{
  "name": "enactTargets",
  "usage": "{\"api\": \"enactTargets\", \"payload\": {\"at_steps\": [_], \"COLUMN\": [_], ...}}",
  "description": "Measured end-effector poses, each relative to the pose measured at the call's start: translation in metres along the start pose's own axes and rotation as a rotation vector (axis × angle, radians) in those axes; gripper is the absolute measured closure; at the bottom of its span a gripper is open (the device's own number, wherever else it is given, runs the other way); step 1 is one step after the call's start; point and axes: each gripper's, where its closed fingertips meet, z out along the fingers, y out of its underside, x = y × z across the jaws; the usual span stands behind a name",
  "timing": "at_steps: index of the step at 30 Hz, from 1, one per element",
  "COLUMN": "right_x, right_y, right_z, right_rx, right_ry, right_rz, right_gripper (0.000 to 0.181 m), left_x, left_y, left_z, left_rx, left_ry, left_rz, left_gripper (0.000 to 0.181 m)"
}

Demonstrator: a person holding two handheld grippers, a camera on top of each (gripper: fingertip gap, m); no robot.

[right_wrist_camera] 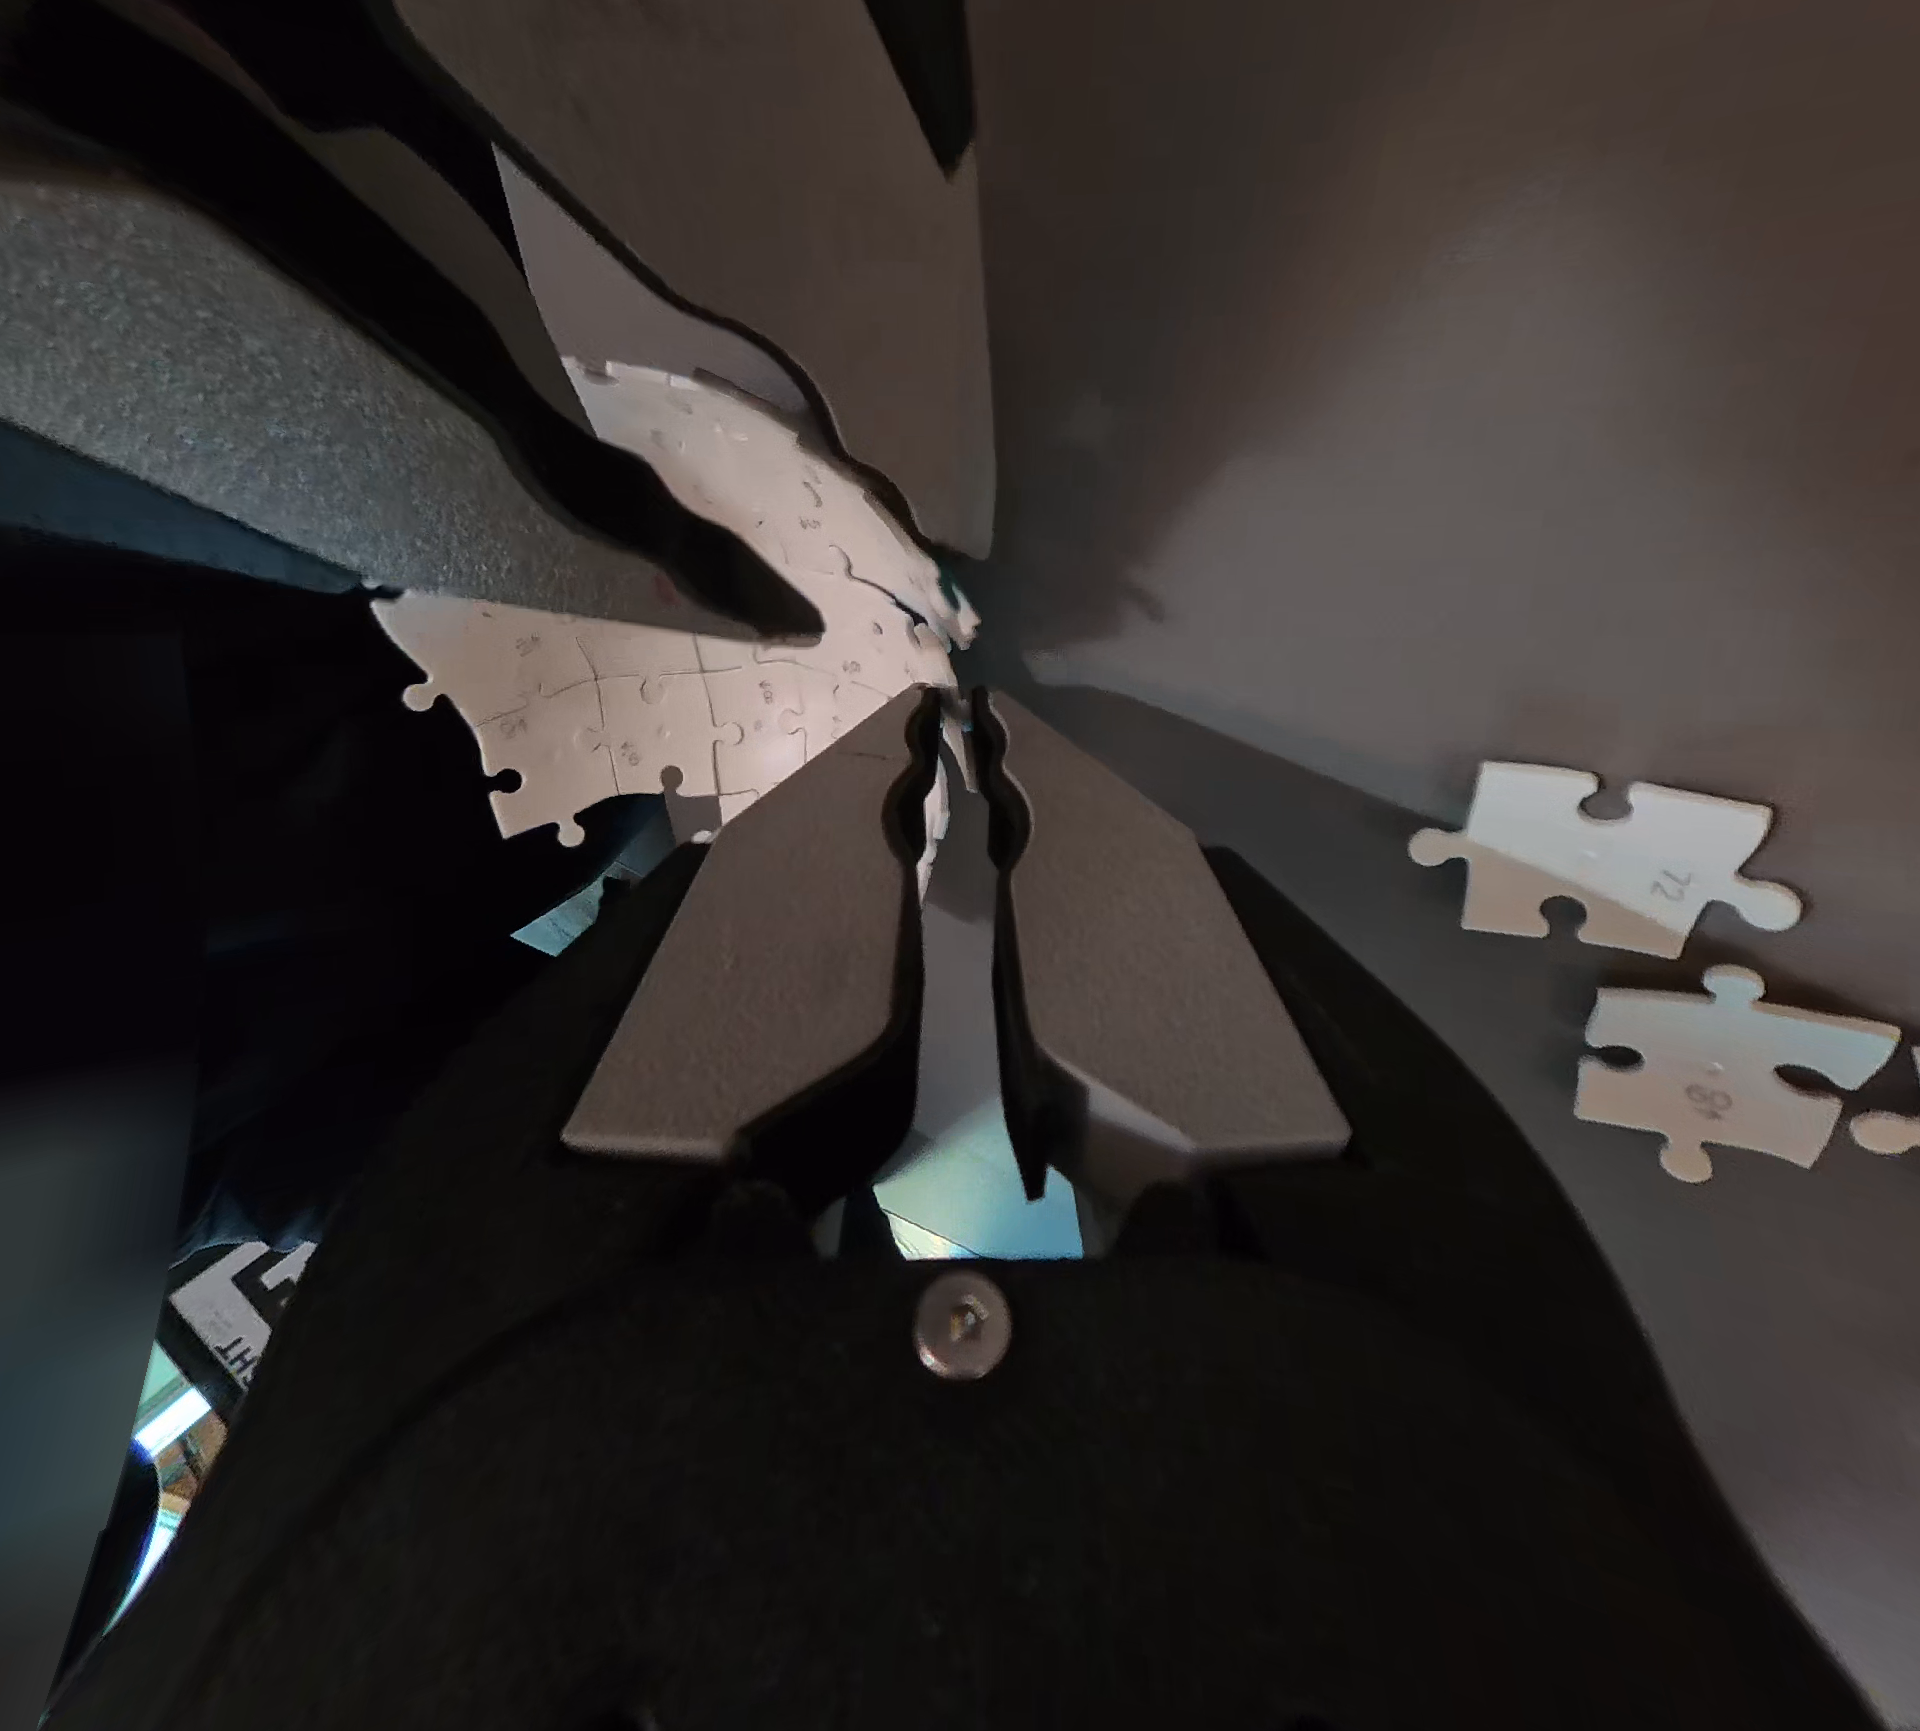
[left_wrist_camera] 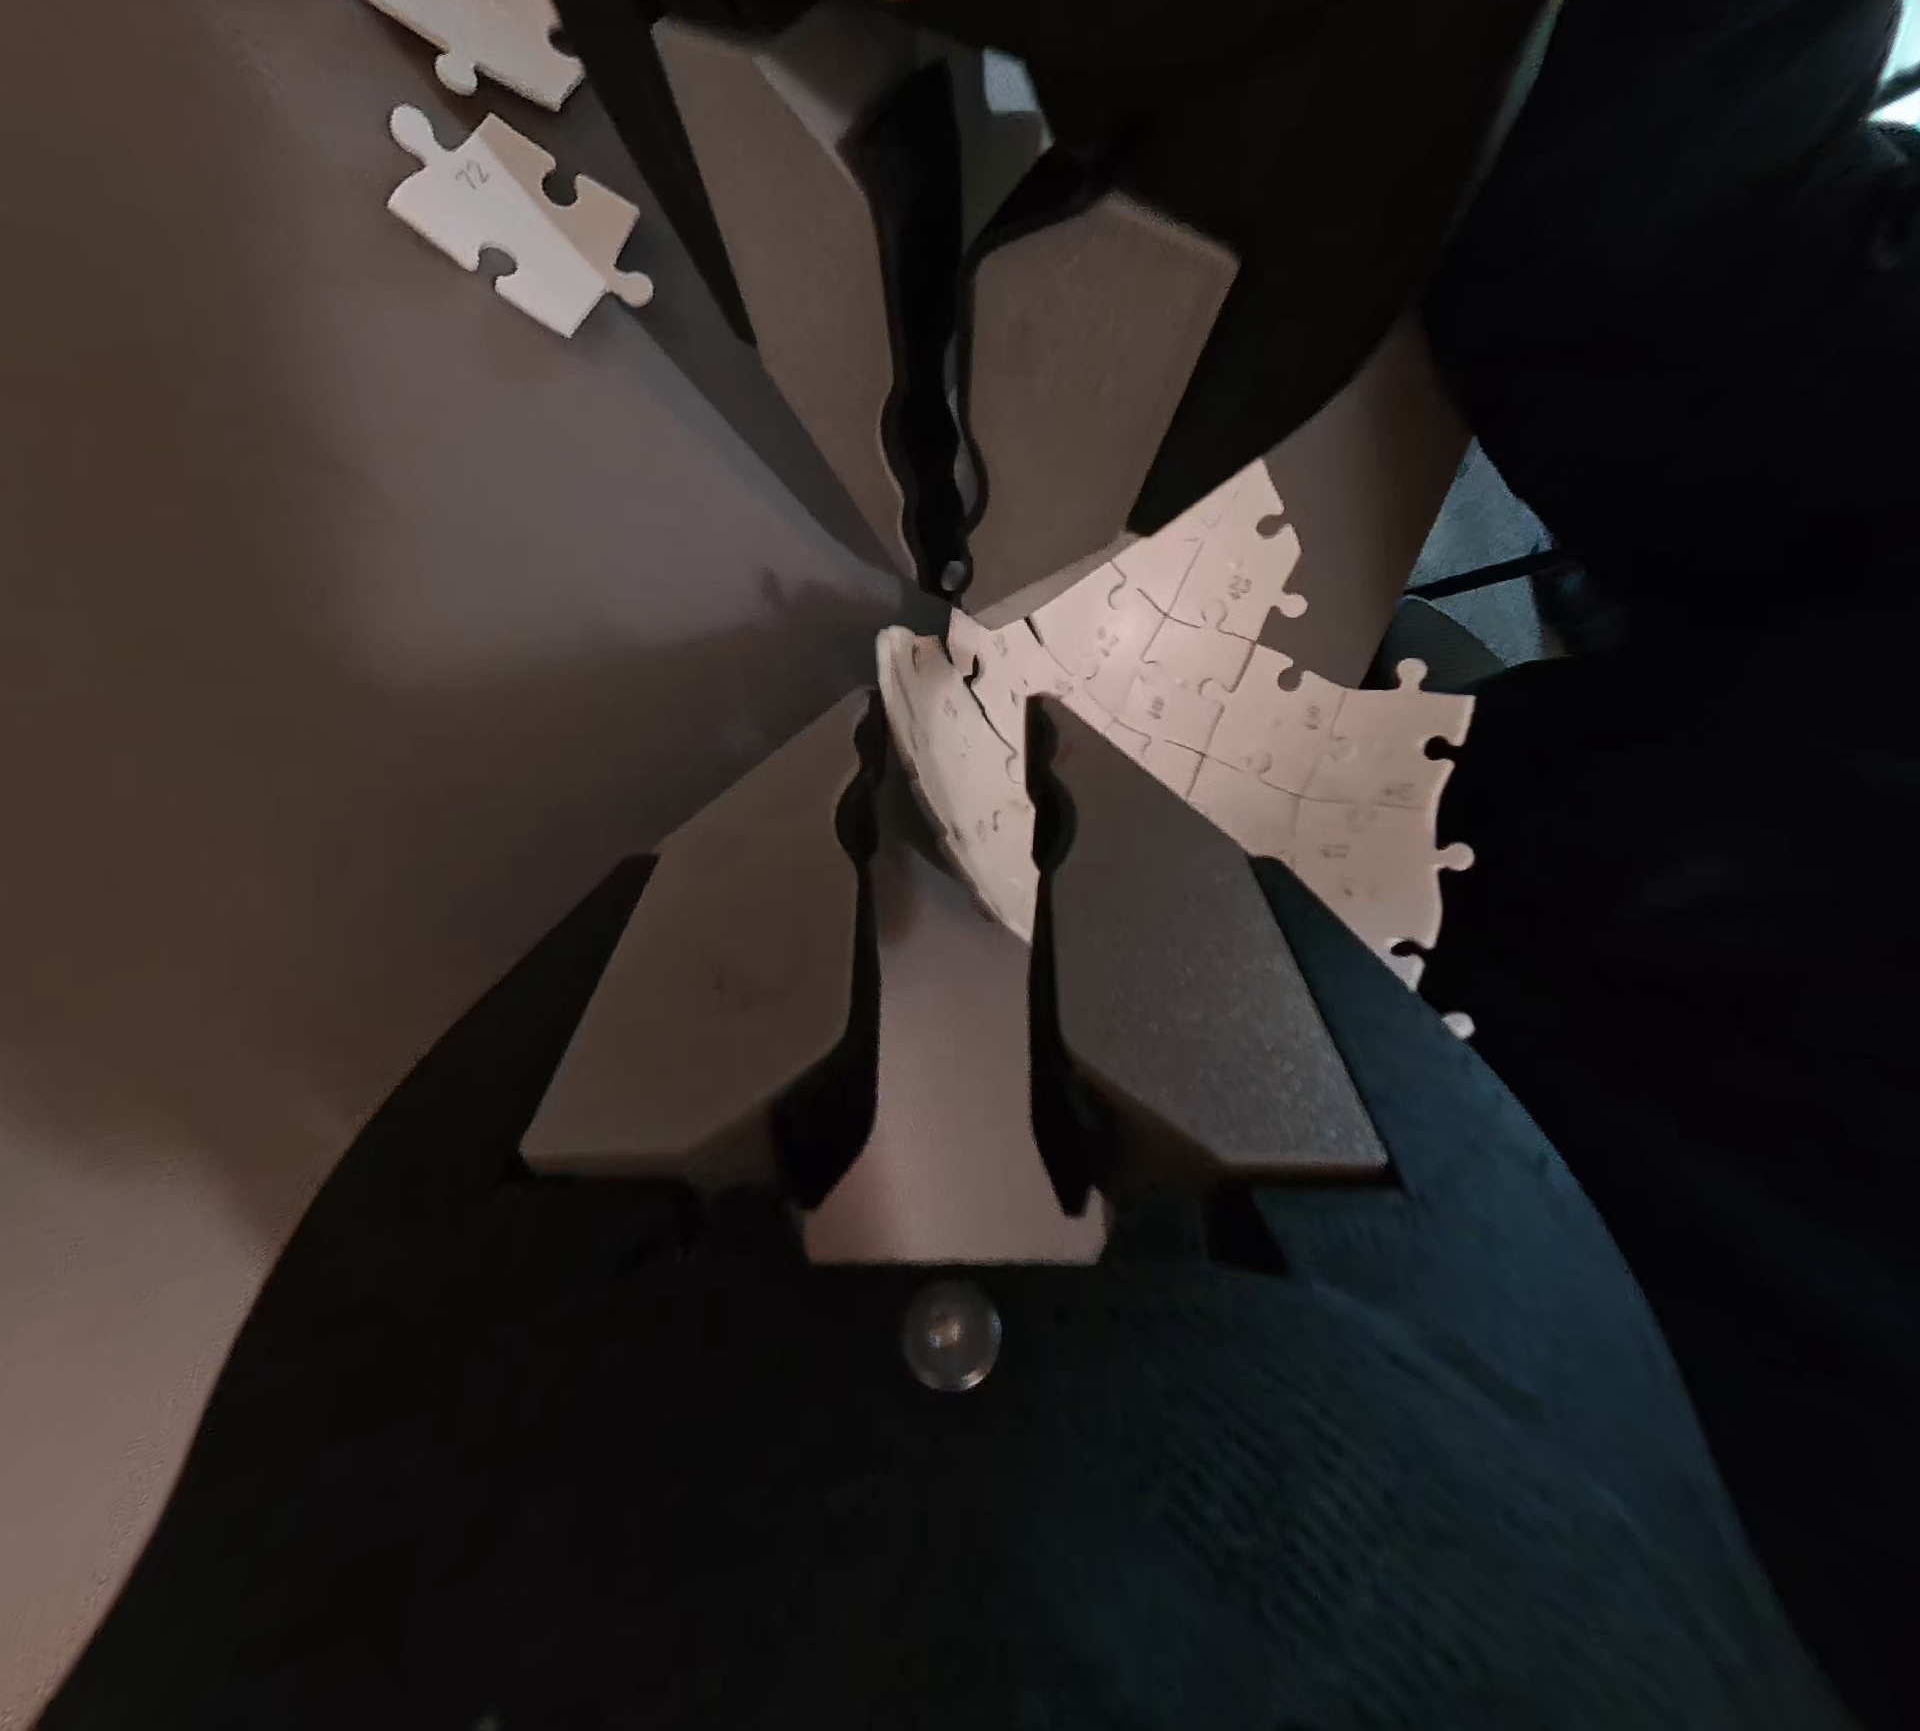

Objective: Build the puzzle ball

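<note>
Left wrist view: my left gripper pinches the curved puzzle shell at its rim; the right gripper, jaws nearly pressed together, nips the same rim opposite.

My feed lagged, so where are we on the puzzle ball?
Done: a curved shell of joined white pieces. In hand: the left gripper and right gripper both pinch the shell's edge at an unfinished seam. Left: at least three loose pieces lie on the table.
</note>
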Motion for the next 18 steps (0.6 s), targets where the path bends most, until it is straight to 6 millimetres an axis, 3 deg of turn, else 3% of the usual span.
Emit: {"api": "enactTargets", "payload": {"at_steps": [5, 18], "right_x": [-0.002, -0.002], "right_y": [-0.001, -0.006], "right_z": [-0.002, -0.021], "right_rx": [0.015, 0.14], "right_ry": [-0.012, 0.08], "right_rz": [-0.013, -0.005], "right_gripper": [0.179, 0.181], "left_x": [-0.001, -0.005], "left_y": [0.003, -0.018], "left_z": [-0.004, -0.019], "left_rx": [0.063, 0.208], "left_ry": [0.028, -0.025], "left_rz": [-0.05, -0.021], "left_gripper": [0.174, 0.177]}}
